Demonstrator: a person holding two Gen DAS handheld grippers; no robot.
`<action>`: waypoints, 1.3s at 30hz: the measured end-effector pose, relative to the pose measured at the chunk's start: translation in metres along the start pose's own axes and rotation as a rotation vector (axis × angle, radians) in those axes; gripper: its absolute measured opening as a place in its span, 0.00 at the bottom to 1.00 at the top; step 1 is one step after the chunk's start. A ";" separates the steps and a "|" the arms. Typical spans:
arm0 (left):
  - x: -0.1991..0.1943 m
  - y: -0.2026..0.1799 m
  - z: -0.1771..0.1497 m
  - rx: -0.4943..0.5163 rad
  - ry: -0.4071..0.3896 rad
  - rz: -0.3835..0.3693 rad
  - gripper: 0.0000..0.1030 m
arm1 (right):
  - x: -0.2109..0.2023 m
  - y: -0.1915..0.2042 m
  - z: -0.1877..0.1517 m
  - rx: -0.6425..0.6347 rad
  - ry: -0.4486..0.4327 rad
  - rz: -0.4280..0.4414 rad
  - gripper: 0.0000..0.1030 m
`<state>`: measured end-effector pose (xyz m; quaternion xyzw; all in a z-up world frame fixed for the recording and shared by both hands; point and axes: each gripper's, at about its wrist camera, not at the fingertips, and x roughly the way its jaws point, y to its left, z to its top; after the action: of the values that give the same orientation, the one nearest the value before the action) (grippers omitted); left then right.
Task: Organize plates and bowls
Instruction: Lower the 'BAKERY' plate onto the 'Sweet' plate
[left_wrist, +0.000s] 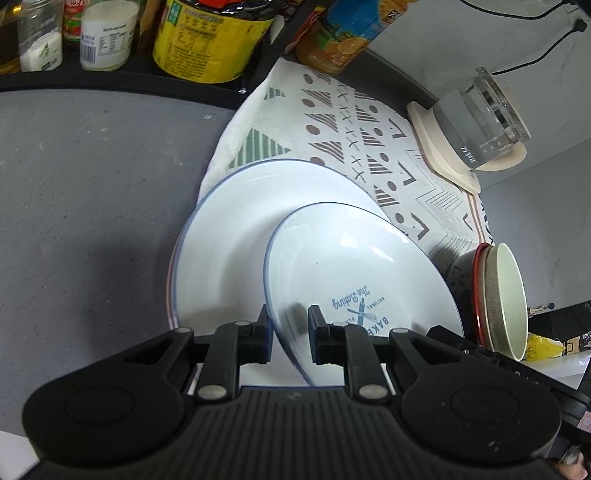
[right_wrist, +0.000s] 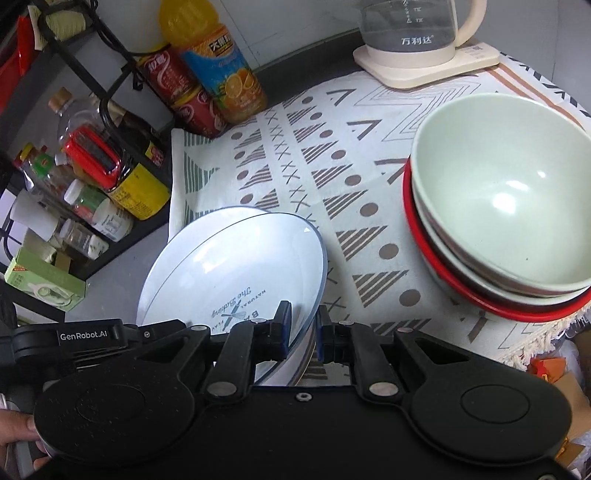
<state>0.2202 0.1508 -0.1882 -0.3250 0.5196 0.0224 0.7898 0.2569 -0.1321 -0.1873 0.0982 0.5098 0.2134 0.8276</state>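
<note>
Two fisheye views look down along black two-finger tongs at a kitchen counter. In the left wrist view, the left gripper (left_wrist: 290, 326) is clenched on the near rim of a small white plate (left_wrist: 354, 273) with a thin blue edge and blue baking lettering. This plate is tilted and sits over a larger white plate (left_wrist: 236, 236) at the centre of the frame, which lies half on the grey counter (left_wrist: 85, 192) and half on a patterned cloth (left_wrist: 351, 122). Whether the small plate touches the large one underneath is hard to judge from this angle.

In the right wrist view, the right gripper (right_wrist: 303, 328), at lower centre, is clamped on the opposite rim of the same small plate (right_wrist: 229, 266), its blue pads pressed on the edge. At the right of that frame stands a stack of bowls (right_wrist: 506, 206) on the cloth: a pale green bowl nested in others, with a red rim lowest. A glass kettle (right_wrist: 410, 33) on a cream base is at the upper right. An orange drink bottle (right_wrist: 221, 66) and red cans (right_wrist: 184, 96) stand at the upper centre, beside a black rack of jars (right_wrist: 92, 173) at the left. A hand (right_wrist: 18, 439) shows at the lower left edge.
</note>
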 end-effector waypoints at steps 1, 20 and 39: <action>0.001 0.001 0.000 0.001 0.003 0.004 0.16 | 0.001 0.001 -0.001 -0.005 0.003 -0.005 0.13; 0.007 -0.001 0.011 0.036 0.059 0.094 0.21 | 0.014 0.012 -0.004 -0.001 0.019 -0.086 0.08; -0.028 0.005 0.023 0.047 -0.090 0.182 0.53 | 0.018 0.020 -0.008 -0.003 0.001 -0.151 0.10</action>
<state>0.2242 0.1758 -0.1613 -0.2565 0.5112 0.0965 0.8146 0.2517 -0.1066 -0.1978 0.0580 0.5158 0.1510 0.8413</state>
